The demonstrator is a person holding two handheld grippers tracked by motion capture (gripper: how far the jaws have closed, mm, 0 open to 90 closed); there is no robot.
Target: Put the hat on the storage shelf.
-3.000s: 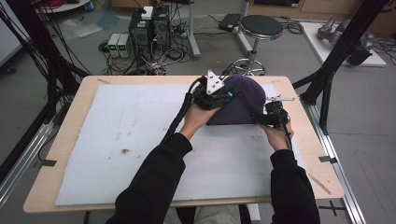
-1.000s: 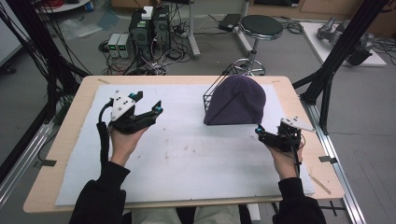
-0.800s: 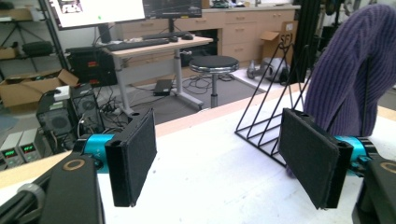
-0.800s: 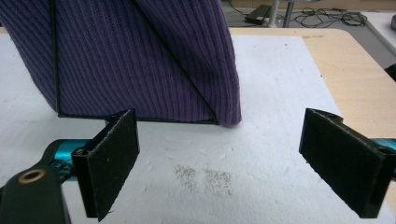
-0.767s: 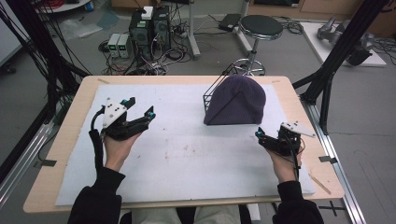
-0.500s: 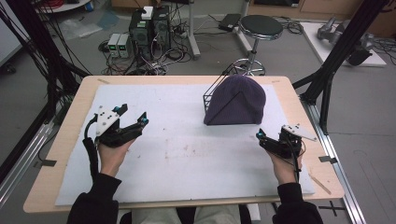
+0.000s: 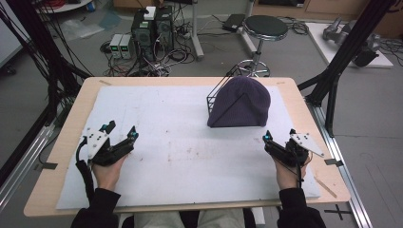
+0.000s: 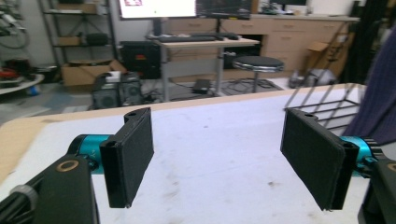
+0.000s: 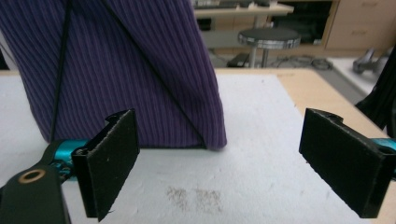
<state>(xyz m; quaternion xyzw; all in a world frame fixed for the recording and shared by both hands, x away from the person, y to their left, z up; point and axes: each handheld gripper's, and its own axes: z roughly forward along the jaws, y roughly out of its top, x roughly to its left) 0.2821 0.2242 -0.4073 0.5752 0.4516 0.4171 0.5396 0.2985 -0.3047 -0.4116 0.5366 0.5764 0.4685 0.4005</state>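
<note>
Two tools, both mine | left tool (image 7: pixel 119 134) jaws spread wide, holding nothing, low over white mat (image 7: pixel 166 142) at tabletop (image 7: pixel 71 123) left | right tool (image 7: pixel 278 137) jaws spread, holding nothing, near purple beanie (image 7: pixel 240 102) draped over black wire rack (image 7: pixel 215 92).

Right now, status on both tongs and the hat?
Left tongs open, empty. Right tongs open, empty. Purple beanie draped over wire rack, untouched. White mat between them bare.
</note>
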